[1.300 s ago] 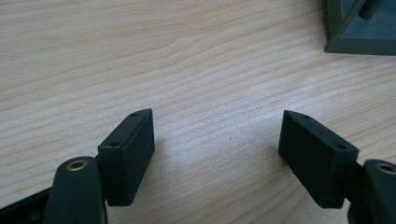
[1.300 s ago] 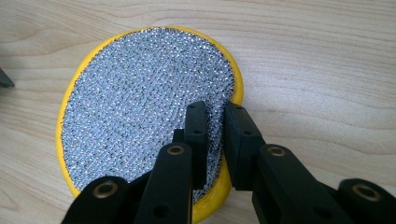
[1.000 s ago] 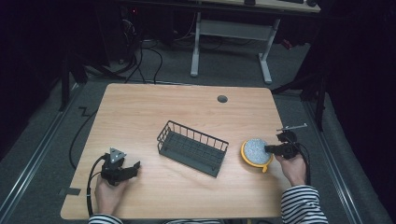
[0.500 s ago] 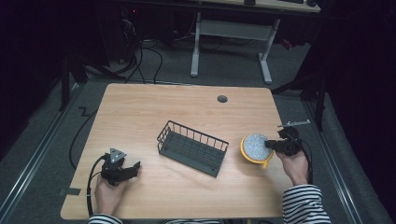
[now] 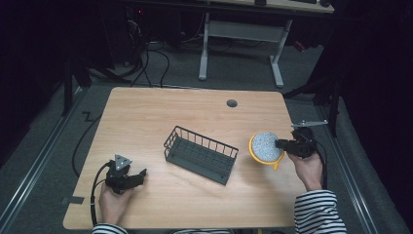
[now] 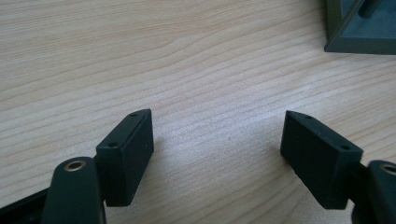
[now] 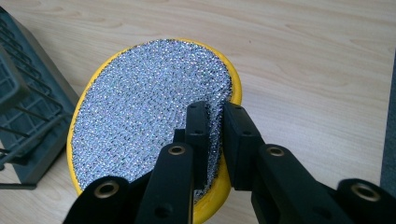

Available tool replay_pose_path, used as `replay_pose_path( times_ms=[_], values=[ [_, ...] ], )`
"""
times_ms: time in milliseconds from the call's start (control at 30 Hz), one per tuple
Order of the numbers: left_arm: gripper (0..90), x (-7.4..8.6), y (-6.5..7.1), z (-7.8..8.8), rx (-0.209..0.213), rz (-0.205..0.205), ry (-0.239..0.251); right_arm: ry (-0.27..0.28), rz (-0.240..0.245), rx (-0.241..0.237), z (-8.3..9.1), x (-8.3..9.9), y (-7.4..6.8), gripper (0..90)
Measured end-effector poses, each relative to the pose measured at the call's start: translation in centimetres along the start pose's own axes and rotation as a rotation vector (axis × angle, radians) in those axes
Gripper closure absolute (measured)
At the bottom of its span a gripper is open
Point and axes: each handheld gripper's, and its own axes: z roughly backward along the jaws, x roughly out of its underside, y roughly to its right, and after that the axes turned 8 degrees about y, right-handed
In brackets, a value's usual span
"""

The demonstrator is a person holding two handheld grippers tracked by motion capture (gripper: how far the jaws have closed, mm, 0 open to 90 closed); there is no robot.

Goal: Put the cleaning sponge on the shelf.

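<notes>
The wooden desk (image 5: pixel 160 117) takes up the middle of the high view, with a small grey cable grommet (image 5: pixel 232 103) set in it near the far edge; a dark wire dish rack (image 5: pixel 200 154) sits aslant at the centre of the desk, its corner also showing at the upper right of the left gripper view and at the left edge of the right gripper view; to the right of the rack, near the desk's right edge, is a round scouring sponge (image 5: pixel 265 146), yellow underneath with a glittering silver mesh face, tilted so that the silver face turns up and toward the rack; the right gripper (image 7: pixel 215 122) comes at it from the right, its fingers clamped on the sponge's near rim, pinching mesh and yellow foam together; the hand behind it wears a striped sleeve (image 5: pixel 317 212); the left gripper (image 6: pixel 217 140) rests low over bare wood at the near left corner of the desk, well apart from the rack, its fingers spread wide with nothing between them
</notes>
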Motion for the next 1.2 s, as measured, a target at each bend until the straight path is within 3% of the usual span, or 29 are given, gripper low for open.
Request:
replay_pose_path(
  times_ms=[733,1200],
  values=[
    [26.0,0.0,0.0,0.0,0.002,-0.002,0.001,0.071,0.103,-0.064,0.8,-4.1,-3.3,81.1],
    [26.0,0.0,0.0,0.0,0.002,-0.001,0.001,0.074,0.216,-0.134,-0.6,-6.7,-8.2,80.9]
  ],
)
